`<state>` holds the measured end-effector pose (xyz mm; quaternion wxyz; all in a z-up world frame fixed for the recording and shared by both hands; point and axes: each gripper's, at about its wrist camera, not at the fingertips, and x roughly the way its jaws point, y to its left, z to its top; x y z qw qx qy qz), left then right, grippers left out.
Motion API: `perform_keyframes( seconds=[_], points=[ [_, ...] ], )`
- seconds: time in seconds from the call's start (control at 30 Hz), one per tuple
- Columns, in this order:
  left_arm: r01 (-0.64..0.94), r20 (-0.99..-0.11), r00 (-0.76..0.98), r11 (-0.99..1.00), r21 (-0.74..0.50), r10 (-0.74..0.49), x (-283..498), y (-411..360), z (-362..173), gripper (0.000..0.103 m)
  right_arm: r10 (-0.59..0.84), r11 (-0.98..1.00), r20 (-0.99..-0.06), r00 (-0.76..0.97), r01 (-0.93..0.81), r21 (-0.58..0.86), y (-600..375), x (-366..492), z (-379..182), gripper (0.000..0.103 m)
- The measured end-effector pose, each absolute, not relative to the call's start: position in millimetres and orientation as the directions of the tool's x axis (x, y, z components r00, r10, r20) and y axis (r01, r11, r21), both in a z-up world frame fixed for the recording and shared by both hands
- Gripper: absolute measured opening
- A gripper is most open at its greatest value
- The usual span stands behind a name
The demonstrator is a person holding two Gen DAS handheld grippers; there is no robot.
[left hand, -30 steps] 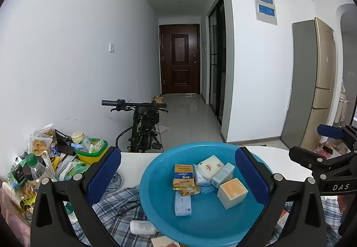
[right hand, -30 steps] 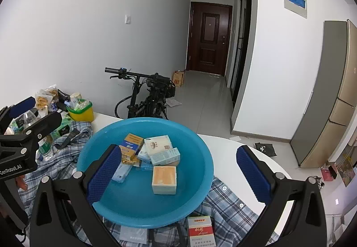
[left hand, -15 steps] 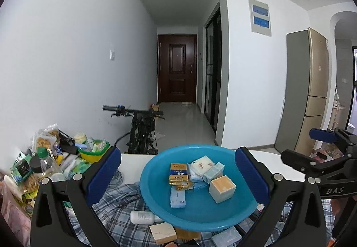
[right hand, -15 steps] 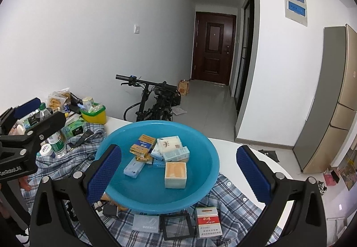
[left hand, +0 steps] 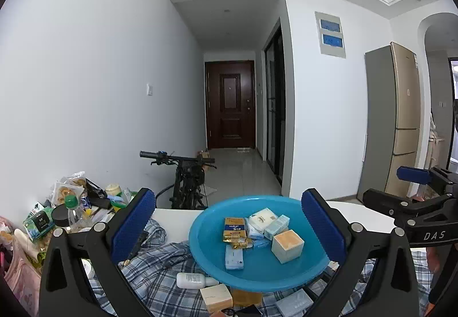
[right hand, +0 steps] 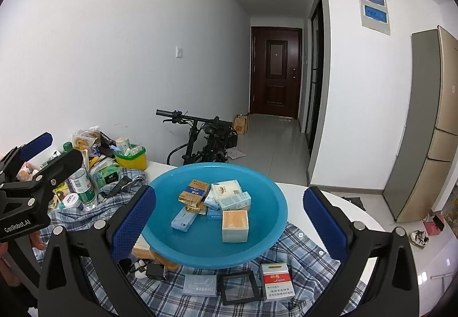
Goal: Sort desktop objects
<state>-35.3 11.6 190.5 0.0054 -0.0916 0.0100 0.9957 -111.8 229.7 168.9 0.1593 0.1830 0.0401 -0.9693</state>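
Note:
A blue basin (left hand: 211,257) (right hand: 266,219) sits on a plaid cloth (left hand: 160,282) (right hand: 300,248) and holds several small boxes, among them an orange-topped cube (left hand: 287,244) (right hand: 235,226). My left gripper (left hand: 227,225) is open and empty, held above and in front of the basin. My right gripper (right hand: 229,219) is open and empty, also raised before the basin. A white bottle (left hand: 190,280), a tan box (left hand: 216,299), a red and white carton (right hand: 276,282) and a black frame (right hand: 240,288) lie on the cloth near the basin's front.
A pile of snacks, bottles and a yellow-green tub (right hand: 130,158) crowds the table's left side (left hand: 71,211). A bicycle (right hand: 206,139) stands behind the table by the wall. A fridge (right hand: 429,128) stands at right.
Both grippers have pulled back and up from the basin, so it looks smaller and more of the cloth's loose items show in front. Both stay open.

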Motion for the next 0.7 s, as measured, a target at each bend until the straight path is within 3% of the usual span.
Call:
perform_keyframes(
  seconds=[0.7],
  points=[
    [-0.064,-0.162,-0.985,-0.998,0.003,0.063,-3.2,16.4,173.6,0.103,-0.349,-0.932,-0.225,-0.910,0.363,-0.022,236.8,-64.3,157.9,0.102]
  ],
)
